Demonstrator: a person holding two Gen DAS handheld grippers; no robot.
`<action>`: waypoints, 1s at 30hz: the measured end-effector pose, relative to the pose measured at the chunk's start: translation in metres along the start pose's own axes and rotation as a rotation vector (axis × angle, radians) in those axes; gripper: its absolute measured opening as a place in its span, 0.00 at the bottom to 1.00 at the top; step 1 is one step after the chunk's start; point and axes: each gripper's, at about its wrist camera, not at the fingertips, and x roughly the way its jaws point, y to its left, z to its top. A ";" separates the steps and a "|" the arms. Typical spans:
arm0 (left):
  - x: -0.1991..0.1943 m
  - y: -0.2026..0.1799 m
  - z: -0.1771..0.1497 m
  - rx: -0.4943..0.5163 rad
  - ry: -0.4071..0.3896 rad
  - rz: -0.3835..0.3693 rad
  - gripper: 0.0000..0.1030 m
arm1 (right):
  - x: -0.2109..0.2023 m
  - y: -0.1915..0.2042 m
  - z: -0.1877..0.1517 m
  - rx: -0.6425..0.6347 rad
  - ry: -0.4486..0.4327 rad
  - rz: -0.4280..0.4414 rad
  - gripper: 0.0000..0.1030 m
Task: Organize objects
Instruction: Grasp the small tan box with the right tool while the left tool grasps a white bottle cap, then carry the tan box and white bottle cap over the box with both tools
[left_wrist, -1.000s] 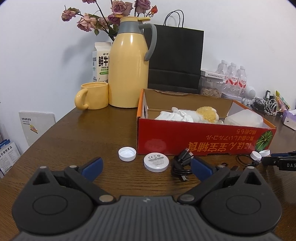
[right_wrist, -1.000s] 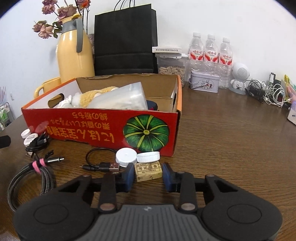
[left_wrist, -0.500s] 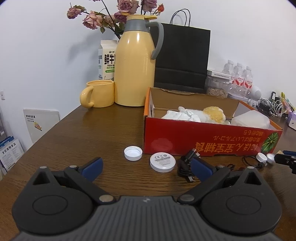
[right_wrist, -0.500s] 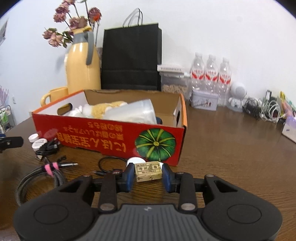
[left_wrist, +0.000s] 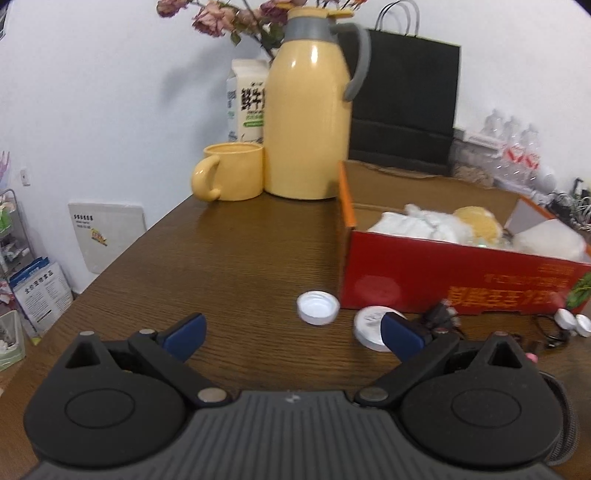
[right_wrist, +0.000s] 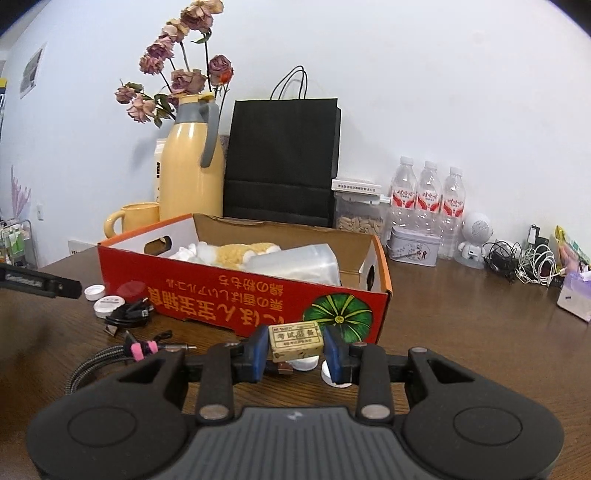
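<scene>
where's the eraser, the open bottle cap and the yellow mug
eraser (right_wrist: 295, 339): right wrist view, its printed front face.
open bottle cap (left_wrist: 317, 307): left wrist view, its white inside.
yellow mug (left_wrist: 236, 170): left wrist view, its side wall.

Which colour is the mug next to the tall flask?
The mug is pale yellow, like the flask. It shows best in the left wrist view.

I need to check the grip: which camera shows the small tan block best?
The right wrist view: the tan block sits centred between the right tool's pads, held clear of the table. The left wrist view does not show the block.
</scene>
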 end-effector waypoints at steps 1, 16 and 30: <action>0.006 0.002 0.002 0.002 0.014 0.004 0.94 | 0.000 0.000 0.000 0.001 0.000 0.001 0.30; 0.047 -0.008 0.016 0.063 0.092 -0.035 0.63 | 0.000 0.000 0.000 0.004 -0.001 0.003 0.30; 0.021 -0.010 0.009 0.073 -0.003 -0.076 0.28 | -0.001 0.001 -0.001 0.002 -0.003 0.004 0.30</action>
